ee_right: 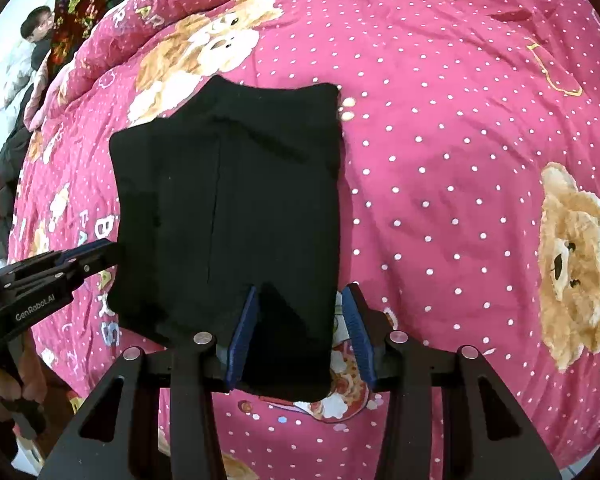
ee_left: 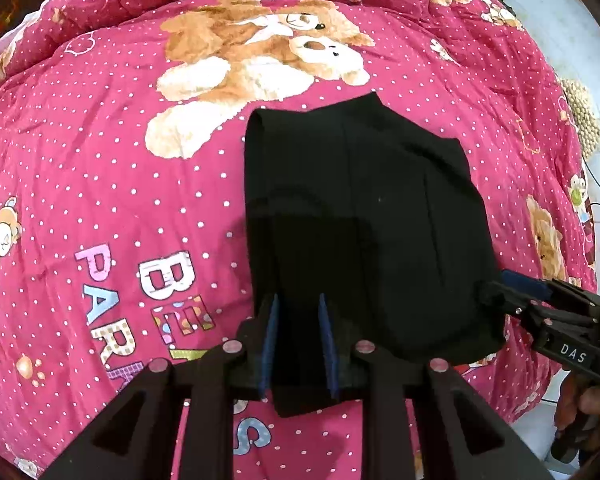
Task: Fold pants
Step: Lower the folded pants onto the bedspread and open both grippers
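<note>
Black pants [ee_left: 360, 208] lie folded into a compact rectangle on a pink dotted quilt [ee_left: 100, 160] printed with bears. My left gripper [ee_left: 299, 340] points steeply down at the pants' near edge. Its blue pads stand apart with dark cloth between them and no visible squeeze. The right wrist view shows the same pants [ee_right: 240, 184], with my right gripper [ee_right: 300, 336] open over their near right corner. Cloth lies against its left pad, while a strip of quilt [ee_right: 460, 160] shows beside the right pad. Each camera sees the other gripper at the pants' side edge: right gripper [ee_left: 500, 288], left gripper [ee_right: 108, 254].
The quilt spreads wide around the pants on all sides. A dark floral blanket [ee_right: 88, 0] and a person [ee_right: 40, 28] are at the far left. A beaded cushion [ee_left: 584, 120] and pale floor [ee_left: 560, 20] lie past the bed's right edge. A hand [ee_left: 580, 412] holds the right gripper.
</note>
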Motion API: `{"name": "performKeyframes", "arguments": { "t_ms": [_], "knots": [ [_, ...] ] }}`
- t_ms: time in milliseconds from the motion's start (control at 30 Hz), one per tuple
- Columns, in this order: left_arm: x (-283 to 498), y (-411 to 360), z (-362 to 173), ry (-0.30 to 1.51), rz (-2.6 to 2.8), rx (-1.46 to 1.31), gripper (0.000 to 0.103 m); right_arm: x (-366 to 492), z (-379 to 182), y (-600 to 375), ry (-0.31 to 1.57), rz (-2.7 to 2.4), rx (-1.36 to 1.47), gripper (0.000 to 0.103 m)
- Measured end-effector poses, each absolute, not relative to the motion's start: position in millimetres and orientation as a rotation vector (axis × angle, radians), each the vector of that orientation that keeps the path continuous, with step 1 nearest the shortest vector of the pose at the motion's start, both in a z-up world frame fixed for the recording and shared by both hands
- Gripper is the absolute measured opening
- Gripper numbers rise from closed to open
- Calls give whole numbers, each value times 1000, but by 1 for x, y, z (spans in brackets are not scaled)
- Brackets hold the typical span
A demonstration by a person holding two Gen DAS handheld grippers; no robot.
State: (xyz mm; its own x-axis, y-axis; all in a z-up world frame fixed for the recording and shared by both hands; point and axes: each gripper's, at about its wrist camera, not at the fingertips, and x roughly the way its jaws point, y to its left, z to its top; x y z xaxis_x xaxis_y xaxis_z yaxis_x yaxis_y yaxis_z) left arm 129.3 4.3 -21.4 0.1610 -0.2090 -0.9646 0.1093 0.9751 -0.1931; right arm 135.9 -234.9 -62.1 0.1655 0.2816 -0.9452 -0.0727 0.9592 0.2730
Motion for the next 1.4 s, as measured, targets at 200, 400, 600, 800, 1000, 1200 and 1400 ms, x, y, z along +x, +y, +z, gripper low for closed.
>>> {"name": "performKeyframes", "arguments": {
  "t_ms": [200,400,600,800,1000,1200,1400],
  "knots": [
    [134,10,-19,1381,-227,-96,34,141,-61,-237,1380,256,207,48],
    [140,21,-20,1375,-216,-139,43,145,-62,-236,1378,262,211,51],
    [147,35,-24,1374,-232,-228,56,151,-66,-239,1381,266,221,57],
    [157,34,-47,1411,-276,-299,59,162,-77,-240,1399,286,240,58],
    [169,28,-67,1438,-312,-329,67,176,-93,-240,1431,308,280,59],
    [181,11,-74,1433,-334,-290,63,190,-98,-233,1437,321,295,58],
    [184,17,-56,1431,-346,-330,28,197,-85,-218,1431,330,263,18]
  ]
}}
